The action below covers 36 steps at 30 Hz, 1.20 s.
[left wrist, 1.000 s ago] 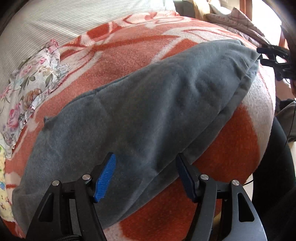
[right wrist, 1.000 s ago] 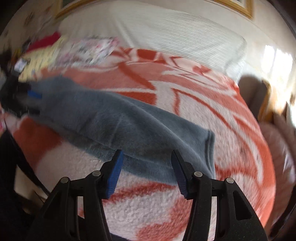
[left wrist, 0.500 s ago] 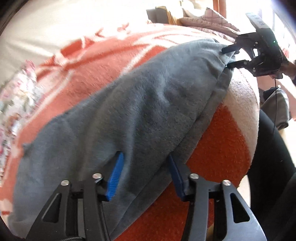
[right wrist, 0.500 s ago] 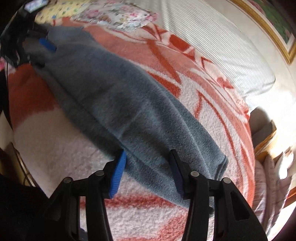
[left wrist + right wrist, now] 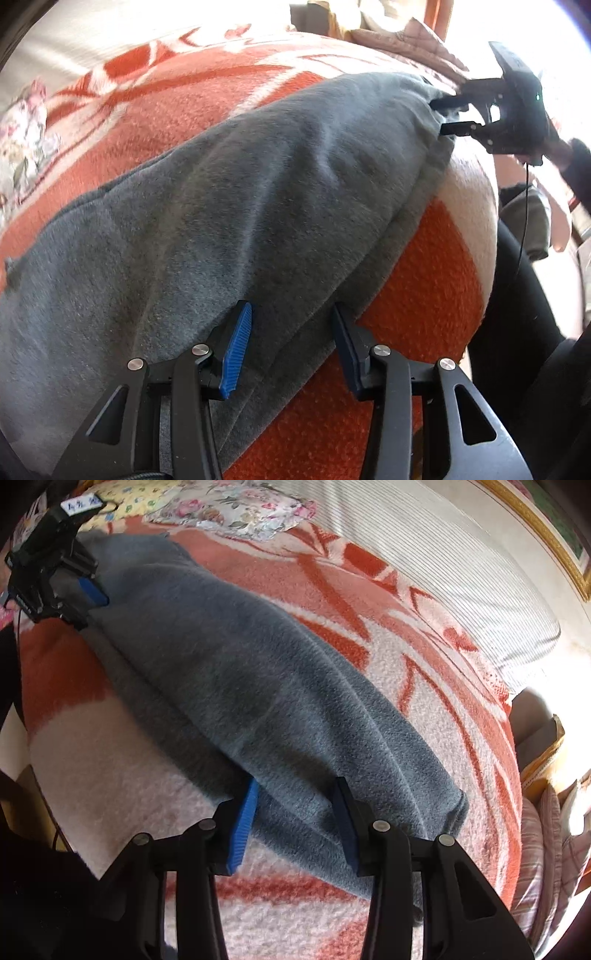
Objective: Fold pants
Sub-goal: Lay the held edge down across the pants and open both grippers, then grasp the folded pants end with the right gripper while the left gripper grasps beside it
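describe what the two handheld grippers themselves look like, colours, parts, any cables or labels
Both are black, with angular cut-out finger frames and silver screws. The left gripper and right gripper carry ribbed blue pads. From the right wrist view, the left one bears a white label; a thin black cable hangs from the right one.

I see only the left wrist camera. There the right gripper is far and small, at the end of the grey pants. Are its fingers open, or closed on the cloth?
Observer: Open. In the right wrist view the right gripper has its fingers apart, and the near edge of the grey pants lies between them, not pinched.
Operator: Where is the leg hem, seen from that gripper?
Observer: The hem lies to the right of the fingers and rests on the orange-and-white blanket.
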Available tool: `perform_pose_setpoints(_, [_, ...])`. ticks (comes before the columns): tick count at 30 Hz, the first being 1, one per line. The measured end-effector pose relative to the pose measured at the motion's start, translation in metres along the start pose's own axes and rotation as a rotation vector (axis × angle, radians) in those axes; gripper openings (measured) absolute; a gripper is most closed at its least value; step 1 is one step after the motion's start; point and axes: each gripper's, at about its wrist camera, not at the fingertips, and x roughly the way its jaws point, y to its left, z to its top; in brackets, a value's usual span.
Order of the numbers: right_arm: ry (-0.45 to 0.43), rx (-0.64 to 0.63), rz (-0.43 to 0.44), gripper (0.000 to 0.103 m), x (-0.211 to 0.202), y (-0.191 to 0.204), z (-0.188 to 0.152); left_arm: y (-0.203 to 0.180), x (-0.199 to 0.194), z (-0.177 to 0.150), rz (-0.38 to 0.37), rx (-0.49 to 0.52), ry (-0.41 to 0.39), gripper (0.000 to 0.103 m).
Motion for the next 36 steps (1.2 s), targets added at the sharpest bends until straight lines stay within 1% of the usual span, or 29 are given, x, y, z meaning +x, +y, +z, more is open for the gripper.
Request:
perform_pose_setpoints(1, [-0.003, 0.009, 0.0, 0.039, 0.001, -0.001, 0.001, 0.003, 0.0, 0.001, -0.01, -0.013, 0.001, 0.044])
perform_pose_setpoints(2, [-0.005, 0.013, -0.002, 0.035, 0.001, -0.002, 0.002, 0.005, 0.001, 0.001, -0.016, -0.021, 0.002, 0.041])
perform_pose_setpoints(3, [-0.007, 0.014, -0.002, 0.027, 0.002, -0.002, 0.003, 0.008, 0.001, 0.002, -0.024, -0.03, 0.003, 0.039])
perform_pose_setpoints(5, [-0.014, 0.033, 0.016, 0.012, 0.003, -0.002, 0.003, 0.012, -0.001, 0.003, -0.039, -0.05, 0.002, 0.02])
perform_pose_setpoints(6, [-0.019, 0.046, 0.025, 0.01, 0.001, -0.003, 0.004, 0.014, -0.002, 0.004, -0.049, -0.058, 0.001, 0.016])
perform_pose_setpoints(7, [-0.024, 0.056, 0.031, 0.009, 0.0, -0.004, 0.004, 0.014, -0.003, 0.005, -0.052, -0.06, -0.001, 0.01])
perform_pose_setpoints(11, [-0.063, 0.123, 0.078, 0.008, -0.014, -0.012, 0.0, 0.006, -0.007, 0.004, -0.031, -0.038, 0.007, 0.004])
perform_pose_setpoints(12, [-0.071, 0.135, 0.088, 0.006, -0.018, -0.013, -0.002, 0.004, -0.009, 0.003, -0.031, -0.038, 0.007, 0.003])
perform_pose_setpoints(15, [-0.088, 0.163, 0.121, 0.005, -0.031, -0.014, -0.006, -0.01, -0.022, 0.0, -0.053, -0.035, -0.007, 0.002])
perform_pose_setpoints(18, [-0.075, 0.172, 0.134, 0.005, -0.032, -0.01, -0.011, -0.019, -0.026, -0.008, -0.061, -0.028, 0.001, 0.002])
perform_pose_setpoints(19, [-0.064, 0.174, 0.134, 0.005, -0.028, -0.008, -0.013, -0.017, -0.022, -0.012, -0.058, -0.035, 0.016, 0.003])
perform_pose_setpoints(20, [-0.059, 0.174, 0.117, 0.006, -0.024, -0.006, -0.015, -0.015, -0.018, -0.013, -0.063, -0.052, 0.033, 0.005])
perform_pose_setpoints(21, [-0.053, 0.179, 0.111, 0.012, -0.02, -0.005, -0.016, -0.012, -0.013, -0.014, -0.072, -0.072, 0.058, 0.006])
perform_pose_setpoints(22, [-0.035, 0.191, 0.113, 0.014, -0.015, -0.006, -0.017, -0.011, -0.012, -0.014, -0.064, -0.081, 0.068, 0.008])
perform_pose_setpoints(23, [-0.021, 0.207, 0.104, 0.019, -0.011, -0.007, -0.017, -0.012, -0.015, -0.012, -0.056, -0.08, 0.065, 0.014])
perform_pose_setpoints(24, [-0.027, 0.235, 0.106, 0.023, -0.012, -0.009, -0.018, -0.014, -0.019, -0.01, -0.059, -0.077, 0.059, 0.018])
perform_pose_setpoints(25, [-0.045, 0.271, 0.117, 0.026, -0.017, -0.013, -0.021, -0.017, -0.025, -0.006, -0.068, -0.068, 0.041, 0.024])
perform_pose_setpoints(27, [-0.09, 0.368, 0.13, 0.045, -0.031, -0.024, -0.028, -0.021, -0.038, 0.006, -0.073, -0.053, -0.003, 0.037])
perform_pose_setpoints(28, [-0.116, 0.423, 0.135, 0.048, -0.038, -0.03, -0.034, -0.022, -0.042, 0.015, -0.077, -0.055, -0.024, 0.048])
perform_pose_setpoints(29, [-0.137, 0.471, 0.14, 0.05, -0.044, -0.035, -0.039, -0.021, -0.045, 0.024, -0.084, -0.063, -0.049, 0.052])
perform_pose_setpoints(32, [-0.184, 0.69, 0.176, 0.05, -0.056, -0.054, -0.065, -0.019, -0.041, 0.062, -0.136, -0.096, -0.099, 0.052])
perform_pose_setpoints(33, [-0.188, 0.764, 0.176, 0.05, -0.057, -0.06, -0.075, -0.019, -0.038, 0.075, -0.146, -0.104, -0.111, 0.052])
perform_pose_setpoints(34, [-0.187, 0.811, 0.171, 0.05, -0.057, -0.062, -0.081, -0.02, -0.033, 0.089, -0.159, -0.108, -0.12, 0.054])
perform_pose_setpoints(35, [-0.184, 0.878, 0.166, 0.05, -0.056, -0.067, -0.091, -0.023, -0.025, 0.106, -0.18, -0.109, -0.123, 0.057])
perform_pose_setpoints(36, [-0.187, 0.938, 0.167, 0.05, -0.055, -0.071, -0.1, -0.025, -0.018, 0.119, -0.189, -0.11, -0.124, 0.057])
